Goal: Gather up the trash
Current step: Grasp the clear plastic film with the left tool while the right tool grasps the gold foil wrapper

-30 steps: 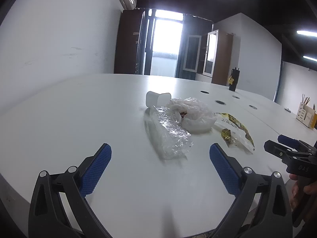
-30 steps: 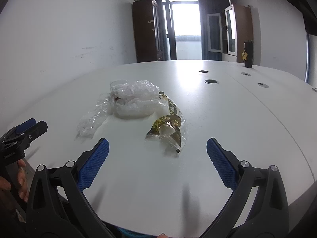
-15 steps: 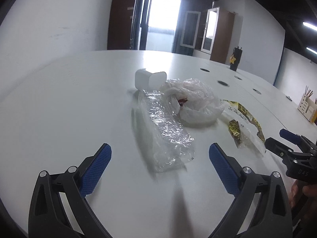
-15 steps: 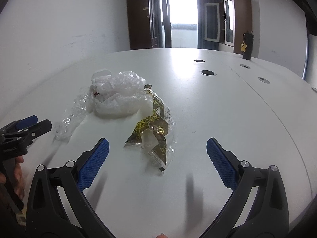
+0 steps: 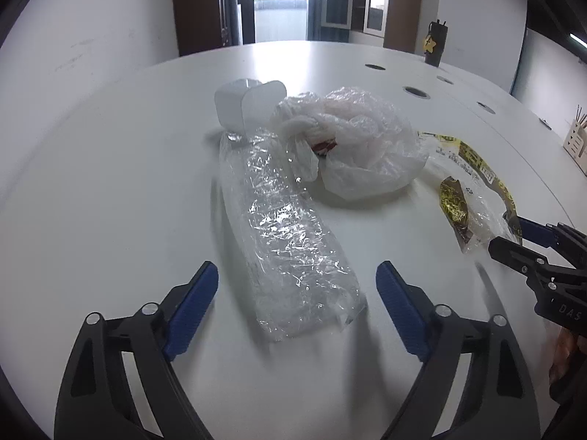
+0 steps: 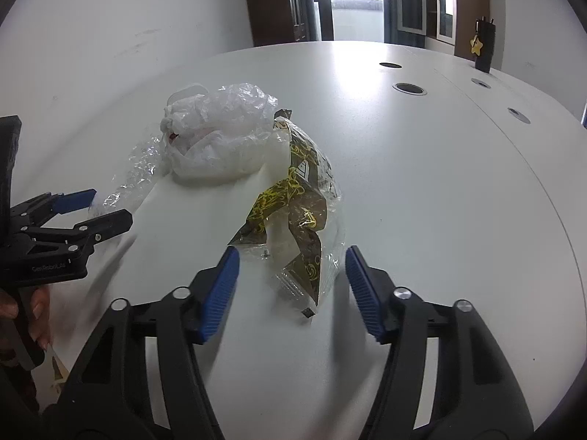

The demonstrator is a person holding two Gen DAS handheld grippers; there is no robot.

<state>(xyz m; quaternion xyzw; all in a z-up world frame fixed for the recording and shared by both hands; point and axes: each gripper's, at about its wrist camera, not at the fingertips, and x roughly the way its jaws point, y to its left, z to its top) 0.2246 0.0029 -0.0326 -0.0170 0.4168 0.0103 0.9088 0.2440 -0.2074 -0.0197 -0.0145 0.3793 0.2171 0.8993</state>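
Trash lies on a white table [image 5: 110, 183]. A clear crinkled wrapper [image 5: 282, 227] has its near end between the fingers of my left gripper [image 5: 296, 271]; the jaws are closing, and the pads stand apart from it. Behind it sit a crumpled white plastic bag [image 5: 367, 146] and a white cup [image 5: 245, 106] on its side. A yellow-brown snack wrapper [image 6: 297, 205] lies between the fingers of my right gripper [image 6: 290, 256], whose jaws are closing without pressing it. The left gripper [image 6: 110, 205] shows at the left of the right wrist view, beside the clear wrapper [image 6: 135, 179].
Round cable holes [image 5: 414, 91] dot the far table. A black bottle with a yellow star [image 5: 434, 42] stands at the back, a wooden holder [image 5: 576, 139] at far right. A person's hand [image 6: 22, 311] grips the left tool. The table's near edge is close below.
Both grippers have come forward and tipped down toward the trash. Each now straddles its wrapper. Both jaws have narrowed, the right far more than the left.
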